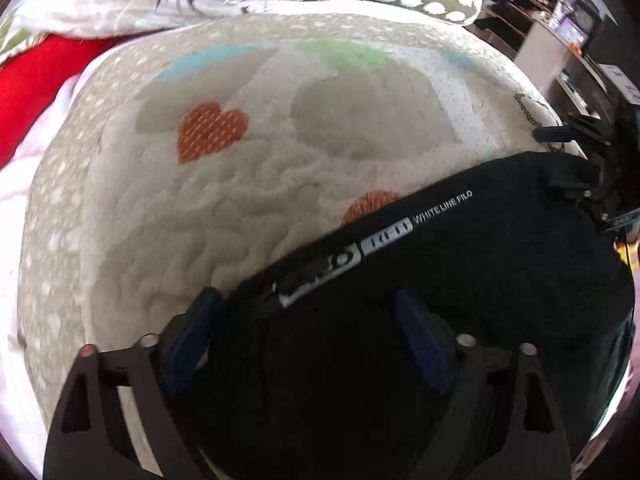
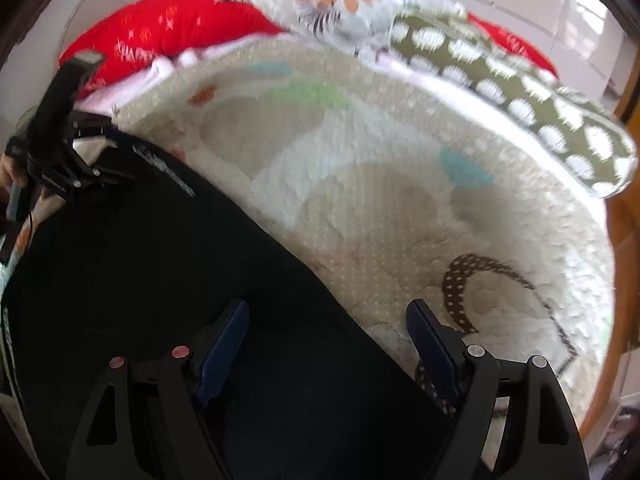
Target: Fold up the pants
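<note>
Left wrist: black pants point(image 1: 440, 300) under wide-open, empty left tongs point(image 1: 308, 320); right likewise.

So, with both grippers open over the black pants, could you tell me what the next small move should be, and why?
Probably lower both and close on the fabric edge. The left gripper and right gripper stand open with nothing clamped, each straddling the edge of the black pants lying flat on the cream blanket.

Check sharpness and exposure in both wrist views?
Left wrist: mild motion blur, pants logo smeared, blanket texture readable. Right wrist: heavier smear on the pillows, window blown out. Both: fisheye bending, black fabric detail crushed.
</note>
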Action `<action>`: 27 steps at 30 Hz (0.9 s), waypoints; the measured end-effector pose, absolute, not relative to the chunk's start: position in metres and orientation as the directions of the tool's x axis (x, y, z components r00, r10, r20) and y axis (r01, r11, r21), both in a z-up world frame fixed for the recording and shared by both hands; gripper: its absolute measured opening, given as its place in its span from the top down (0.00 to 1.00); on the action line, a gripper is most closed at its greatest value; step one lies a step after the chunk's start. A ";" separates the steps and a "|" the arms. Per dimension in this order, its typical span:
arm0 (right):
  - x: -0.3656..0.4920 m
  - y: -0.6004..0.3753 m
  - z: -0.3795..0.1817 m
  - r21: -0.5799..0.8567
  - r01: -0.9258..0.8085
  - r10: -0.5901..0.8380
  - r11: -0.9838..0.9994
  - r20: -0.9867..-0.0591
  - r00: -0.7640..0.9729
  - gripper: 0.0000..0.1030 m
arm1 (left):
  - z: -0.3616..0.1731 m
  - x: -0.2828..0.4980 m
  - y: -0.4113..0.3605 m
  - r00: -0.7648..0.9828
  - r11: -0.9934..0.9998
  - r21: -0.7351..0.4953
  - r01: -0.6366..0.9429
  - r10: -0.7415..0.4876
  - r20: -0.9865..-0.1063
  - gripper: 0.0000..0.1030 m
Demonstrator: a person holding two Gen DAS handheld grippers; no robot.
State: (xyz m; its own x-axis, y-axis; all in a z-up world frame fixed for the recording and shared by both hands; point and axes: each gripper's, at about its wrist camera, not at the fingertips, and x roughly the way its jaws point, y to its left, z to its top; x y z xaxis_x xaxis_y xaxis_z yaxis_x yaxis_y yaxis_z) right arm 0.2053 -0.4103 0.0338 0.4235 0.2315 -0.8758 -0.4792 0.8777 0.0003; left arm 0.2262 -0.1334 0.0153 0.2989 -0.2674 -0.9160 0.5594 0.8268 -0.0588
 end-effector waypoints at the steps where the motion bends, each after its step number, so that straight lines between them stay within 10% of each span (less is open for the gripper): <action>1: 0.208 -0.410 0.029 -0.001 -0.488 0.234 0.873 -0.877 0.419 0.20 | 0.015 0.227 -0.135 0.297 0.821 -0.064 0.567 -0.276 -0.914 0.10; 4: 0.208 -0.406 0.029 0.005 -0.491 0.245 0.871 -0.871 0.426 0.41 | 0.013 0.230 -0.138 0.298 0.819 -0.073 0.570 -0.288 -0.910 0.11; 6: 0.205 -0.401 0.035 -0.005 -0.495 0.251 0.869 -0.858 0.449 0.95 | 0.014 0.229 -0.141 0.306 0.818 -0.077 0.570 -0.298 -0.904 0.24; 11: 0.181 -0.386 0.052 -0.108 -0.486 0.187 0.867 -0.834 0.519 0.97 | 0.026 0.218 -0.138 0.319 0.819 -0.105 0.564 -0.334 -0.887 0.86; 27: -0.035 -0.389 0.183 -0.127 -0.425 0.259 0.896 -0.627 0.734 0.97 | 0.139 0.065 -0.085 0.453 0.771 -0.165 0.616 -0.517 -0.726 0.89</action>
